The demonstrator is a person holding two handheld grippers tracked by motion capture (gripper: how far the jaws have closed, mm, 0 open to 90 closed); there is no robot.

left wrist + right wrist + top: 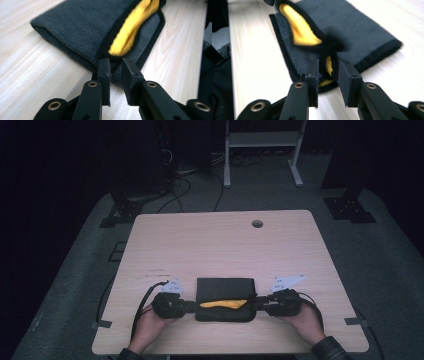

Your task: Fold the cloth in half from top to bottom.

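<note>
A folded dark grey cloth (225,290) with a yellow inner side (222,304) lies near the front edge of the wooden table (220,240). My left gripper (195,306) lies level at the cloth's left end. In the left gripper view the left gripper (116,65) has its jaws a little apart, with the cloth (82,27) and its black-trimmed edge just at the tips. My right gripper (256,304) sits at the cloth's right end. In the right gripper view the right gripper (328,67) has its jaws apart around a raised corner of the cloth (362,27), yellow showing between them, not pressed.
The person's hands (150,320) come in from the bottom edge. A round cable hole (257,223) is at the table's far side. A white metal frame (262,140) and cables (180,185) stand on the floor beyond the table.
</note>
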